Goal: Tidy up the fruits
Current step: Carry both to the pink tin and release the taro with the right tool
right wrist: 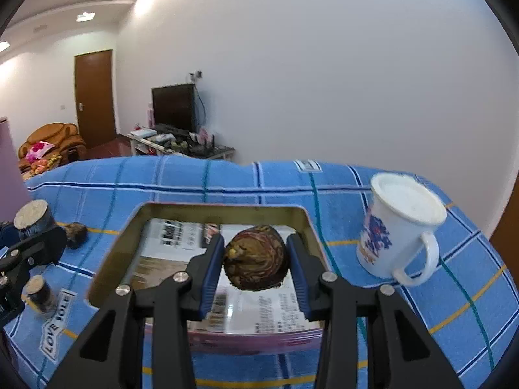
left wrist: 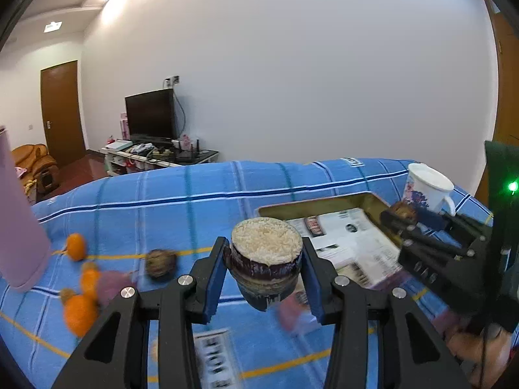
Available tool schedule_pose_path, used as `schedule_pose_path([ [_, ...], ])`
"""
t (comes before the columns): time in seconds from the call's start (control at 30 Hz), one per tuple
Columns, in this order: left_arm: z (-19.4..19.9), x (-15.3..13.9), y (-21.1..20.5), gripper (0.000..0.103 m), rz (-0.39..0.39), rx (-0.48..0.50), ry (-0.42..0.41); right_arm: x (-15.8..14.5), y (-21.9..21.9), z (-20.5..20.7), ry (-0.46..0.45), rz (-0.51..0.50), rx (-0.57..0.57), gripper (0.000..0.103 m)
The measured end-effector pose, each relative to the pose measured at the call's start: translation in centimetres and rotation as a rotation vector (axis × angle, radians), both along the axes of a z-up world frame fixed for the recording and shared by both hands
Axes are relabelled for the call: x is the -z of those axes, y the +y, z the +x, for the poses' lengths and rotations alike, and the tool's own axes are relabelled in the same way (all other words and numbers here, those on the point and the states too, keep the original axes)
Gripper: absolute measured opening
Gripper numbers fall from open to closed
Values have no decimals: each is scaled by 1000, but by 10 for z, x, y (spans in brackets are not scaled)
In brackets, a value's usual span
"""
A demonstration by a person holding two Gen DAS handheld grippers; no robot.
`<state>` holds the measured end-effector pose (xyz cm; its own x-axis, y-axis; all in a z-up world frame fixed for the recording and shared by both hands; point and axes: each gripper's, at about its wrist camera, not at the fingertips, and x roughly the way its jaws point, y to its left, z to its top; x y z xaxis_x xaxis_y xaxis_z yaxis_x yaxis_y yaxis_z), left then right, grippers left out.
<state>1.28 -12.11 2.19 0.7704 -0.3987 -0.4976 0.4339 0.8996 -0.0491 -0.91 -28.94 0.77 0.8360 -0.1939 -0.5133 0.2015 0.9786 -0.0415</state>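
Note:
My left gripper (left wrist: pixel 265 247) is shut on a short piece of sugarcane (left wrist: pixel 266 259) with dark purple skin and a pale, fibrous cut end, held above the blue checked cloth (left wrist: pixel 162 201). My right gripper (right wrist: pixel 256 243) is shut on a round brown-purple fruit (right wrist: pixel 256 259), held over a gold metal tray (right wrist: pixel 220 209) lined with printed paper. In the left wrist view, the right gripper (left wrist: pixel 402 214) hovers at the tray's (left wrist: pixel 324 206) far right corner. On the cloth to the left lie three oranges (left wrist: pixel 79 314) and another brown fruit (left wrist: pixel 160 262).
A white mug (right wrist: pixel 399 227) with a blue print stands right of the tray. A second sugarcane piece (right wrist: pixel 40 291) stands on the cloth left of the tray, near a brown fruit (right wrist: pixel 75 234). A pink object (left wrist: pixel 16 227) rises at the far left.

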Motion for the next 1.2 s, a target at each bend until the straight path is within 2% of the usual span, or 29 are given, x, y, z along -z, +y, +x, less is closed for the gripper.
schedule_pose_path([
  [0.17,7,3,-35,45,10,21,7,6,-12,5,43,39,9,43],
  [0.37,19,16,-54,45,35,33,51,12,-14,11,89,59,8,43],
  [0.53,25,24,-60,45,58,35,75,19,-14,22,132,64,2,43],
  [0.93,34,33,-67,45,93,8,111,21,-18,26,146,92,-15,43],
  [1.07,36,34,-64,45,80,-5,127,24,-23,26,156,125,1,60],
  [1.2,33,33,-66,46,93,-16,112,23,-29,25,143,170,-1,62],
])
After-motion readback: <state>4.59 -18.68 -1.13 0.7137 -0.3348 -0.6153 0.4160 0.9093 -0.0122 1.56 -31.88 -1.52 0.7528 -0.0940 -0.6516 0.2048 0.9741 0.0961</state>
